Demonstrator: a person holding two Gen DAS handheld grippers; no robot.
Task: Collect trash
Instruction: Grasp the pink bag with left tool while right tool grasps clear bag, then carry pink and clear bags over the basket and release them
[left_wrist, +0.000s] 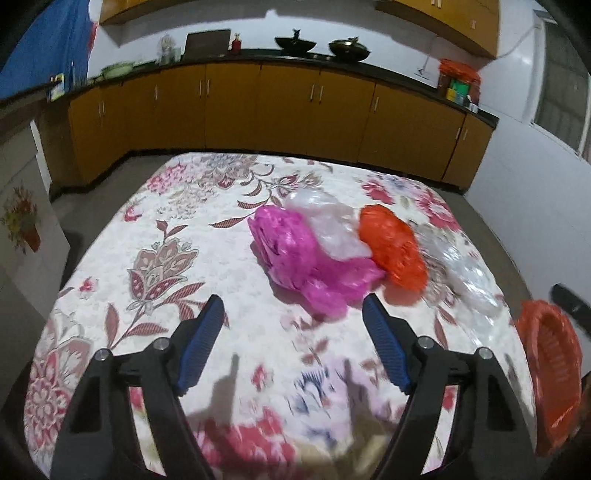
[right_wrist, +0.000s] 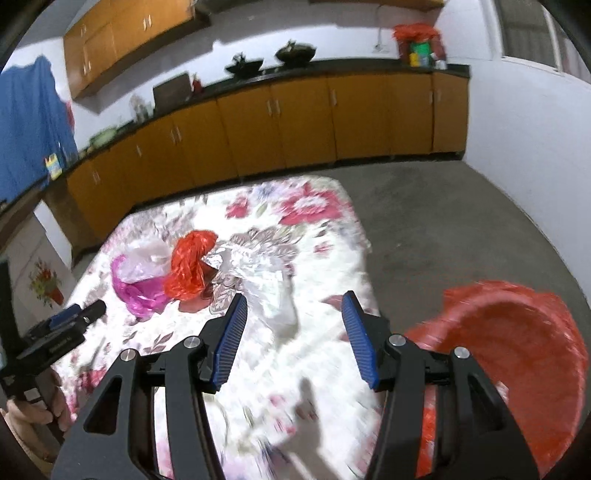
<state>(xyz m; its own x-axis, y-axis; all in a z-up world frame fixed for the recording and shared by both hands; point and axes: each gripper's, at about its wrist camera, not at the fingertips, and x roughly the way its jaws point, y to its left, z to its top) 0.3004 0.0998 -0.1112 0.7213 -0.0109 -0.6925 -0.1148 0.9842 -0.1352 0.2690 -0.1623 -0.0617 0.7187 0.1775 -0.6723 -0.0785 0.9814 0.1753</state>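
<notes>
In the left wrist view the left gripper (left_wrist: 293, 308) hangs over a table covered with a flowered cloth (left_wrist: 177, 236), its blue-padded jaws spread wide with nothing between them. The trash lies in a row beyond the fingertips: a crumpled pink plastic bag (left_wrist: 295, 254) at about twelve o'clock from the gripper, a clear bag (left_wrist: 328, 221) touching it from behind, a red-orange bag (left_wrist: 393, 247) at one o'clock, and a further clear crinkled wrapper (left_wrist: 465, 273) at two o'clock near the table's right edge. A red basket (left_wrist: 550, 373) sits at three o'clock, past the table edge. Brown cabinets (left_wrist: 258, 107) line the far wall.

In the right wrist view the right gripper (right_wrist: 293, 304) has its jaws moderately apart and empty; the clear crinkled wrapper (right_wrist: 273, 295) lies just beyond the tips at twelve o'clock. The red-orange bag (right_wrist: 190, 264) is at ten o'clock, the pink bag (right_wrist: 138, 291) and clear bag (right_wrist: 146, 260) further left. The red basket (right_wrist: 517, 354) is at three o'clock beside the table. The left gripper (right_wrist: 88, 312) shows at nine o'clock, held by a hand (right_wrist: 33, 410).
</notes>
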